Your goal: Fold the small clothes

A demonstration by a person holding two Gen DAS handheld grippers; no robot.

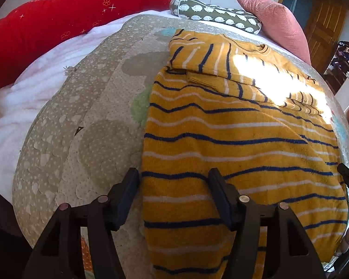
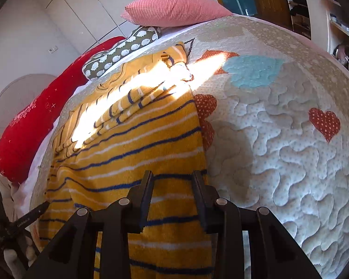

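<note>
Both claws, left (image 1: 174, 195) and right (image 2: 173, 197), are parted, ungripped, over soft, light striped garment (image 1: 221, 134); hem corners advised.

Bed w/ quilted cover (image 2: 279, 139), beige/white, dotted, heart + cloud patches; white sheet (image 1: 23, 107) under it at 9 o'clock in left view. Red bolster (image 1: 46, 25) along far edge, 10–11 o'clock. Hedgehog-print cushion (image 1: 216, 14) at 12, pink ribbed pillow (image 1: 274, 21) at 1, touching. White panelled wall/wardrobe (image 2: 65, 7) behind bed, approx 11 o'clock in right view. Wooden door (image 1: 325, 25) at 2 o'clock in left view. Open shelves (image 2: 332, 16) w/ clutter at 1–2 in right view. Strong sun stripe across bed centre; rest in shade.
</note>
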